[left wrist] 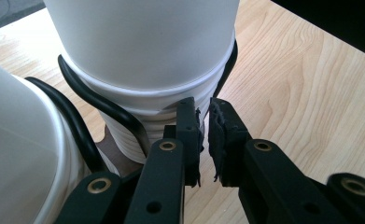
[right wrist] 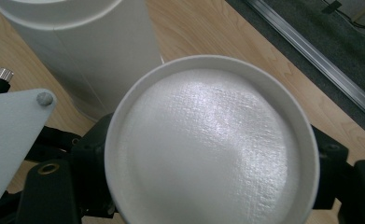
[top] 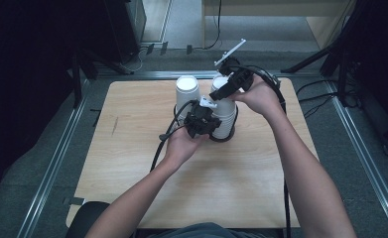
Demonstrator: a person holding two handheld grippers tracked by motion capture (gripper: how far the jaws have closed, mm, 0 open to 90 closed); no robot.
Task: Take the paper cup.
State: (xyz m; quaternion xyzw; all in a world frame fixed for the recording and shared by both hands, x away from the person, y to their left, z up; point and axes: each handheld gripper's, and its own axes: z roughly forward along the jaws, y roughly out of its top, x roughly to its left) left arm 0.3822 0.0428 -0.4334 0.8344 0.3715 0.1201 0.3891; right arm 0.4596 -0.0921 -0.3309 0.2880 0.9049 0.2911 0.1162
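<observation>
A stack of upturned white paper cups (top: 225,111) stands toward the far edge of a pale wooden table (top: 132,163), seated in a black wire holder (top: 221,138) – and both grippers work on it. The right gripper (top: 220,93) comes at the stack from above, its jaws spread wide and set around the top cup (right wrist: 213,149), a pad against each side of its wall. The left gripper (left wrist: 204,140) meets the stack low down on the person's side, its jaws all but closed on the ribbed rims (left wrist: 138,135) at the bottom of the stack, where a thin white edge sits between the pads. A second white cup stack (top: 187,94) stands just beside the first, to its left in the high view. Black cables (top: 164,141) trail from the stack back across the table toward the person's forearms.
</observation>
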